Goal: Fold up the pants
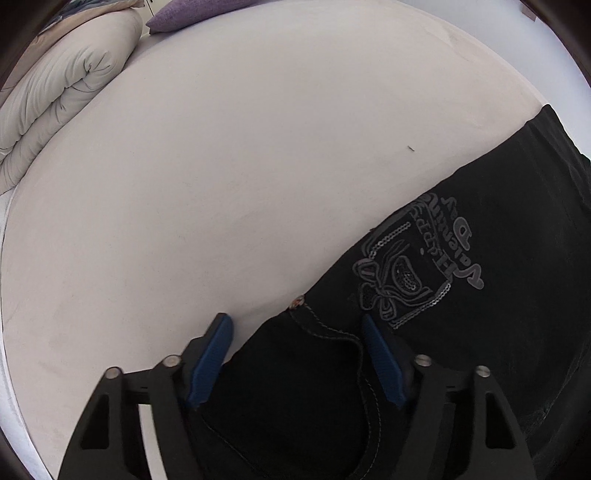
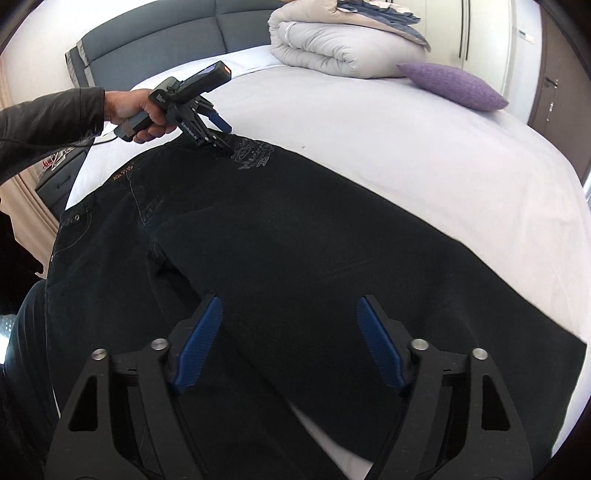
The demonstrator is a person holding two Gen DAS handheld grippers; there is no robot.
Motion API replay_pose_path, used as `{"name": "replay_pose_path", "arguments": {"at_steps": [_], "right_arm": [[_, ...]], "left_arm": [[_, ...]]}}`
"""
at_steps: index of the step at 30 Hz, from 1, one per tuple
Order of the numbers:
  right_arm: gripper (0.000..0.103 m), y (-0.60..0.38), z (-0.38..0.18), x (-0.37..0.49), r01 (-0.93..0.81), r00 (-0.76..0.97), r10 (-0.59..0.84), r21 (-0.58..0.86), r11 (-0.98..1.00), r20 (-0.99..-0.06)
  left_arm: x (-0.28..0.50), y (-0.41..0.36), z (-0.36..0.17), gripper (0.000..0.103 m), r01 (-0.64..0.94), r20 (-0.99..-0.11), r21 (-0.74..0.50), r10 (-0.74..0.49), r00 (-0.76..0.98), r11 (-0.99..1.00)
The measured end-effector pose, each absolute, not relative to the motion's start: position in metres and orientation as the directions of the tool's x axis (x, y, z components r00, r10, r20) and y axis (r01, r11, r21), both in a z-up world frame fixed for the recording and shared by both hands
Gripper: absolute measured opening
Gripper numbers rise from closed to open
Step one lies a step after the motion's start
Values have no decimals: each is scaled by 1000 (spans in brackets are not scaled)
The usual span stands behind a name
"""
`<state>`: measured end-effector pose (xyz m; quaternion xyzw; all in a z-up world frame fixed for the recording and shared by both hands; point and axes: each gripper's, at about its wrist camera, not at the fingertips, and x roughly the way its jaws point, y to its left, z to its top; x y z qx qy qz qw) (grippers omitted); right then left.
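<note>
Blue pads (image 1: 210, 363) of the left gripper (image 1: 297, 363) fill the bottom of the left wrist view, spread wide apart, nothing clamped. One pad sits over bare bed (image 1: 221, 166), the other over the pants (image 1: 461, 332). Between them runs a stitched pocket edge with a rivet (image 1: 297, 301) just above. Right of centre, an embroidered crest (image 1: 413, 266).

Upper left of that frame: rolled duvet (image 1: 62, 92); a purple cushion (image 1: 192, 14) at top centre.

Right wrist view, left to right: the hand (image 2: 136, 110) holding the left gripper at upper left, fingertips down at the crest (image 2: 255, 153) on the far edge of the pants (image 2: 295, 240). Waistband with button (image 2: 77, 218) at left edge. Right gripper (image 2: 290, 347) at bottom centre, jaws apart, hovering over the leg fabric, holding nothing. Duvet (image 2: 332, 44) and cushion (image 2: 454, 85) upper right. Leg ends run off lower right, a wedge of sheet showing between them.

Pants lie flat across the bed, waist at left, legs toward lower right of the frame.

Handling, my guess: dark denim, heavyish, limp but with body; it should hold a crease and drape rather than slide. Seams, waistband and pocket edges look thick, so they are the firmest places to pinch. Likely hold points: left at the hip edge near the rivet, right on the outer leg seam. A shallow pinch may catch only the top layer.
</note>
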<state>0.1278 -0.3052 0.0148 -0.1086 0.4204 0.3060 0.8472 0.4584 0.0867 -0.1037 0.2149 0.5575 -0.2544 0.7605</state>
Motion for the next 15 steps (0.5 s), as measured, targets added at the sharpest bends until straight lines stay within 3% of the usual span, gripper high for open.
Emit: {"name": "replay_pose_path", "arguments": {"at_steps": [2,5,13,15], "right_arm": [[62,-295,19,144,-605,464,429,76,792,-775],[55,-275,25,168,-615,484,414,37,788,-771],[55,-205,38,231,-665,501,377,-67,744,-779],[47,-186,37,244,-682,497,368,-92,725,-785]], "left_arm": [[450,86,-100,32,630,-950,69,-142,278,773],[428,84,-95,6,641,-934,133,-122,337,756],[364,97,-52,5,598,-817,265,-154,556,757],[347,93,-47,5,593,-794,282,-164,585,754]]}}
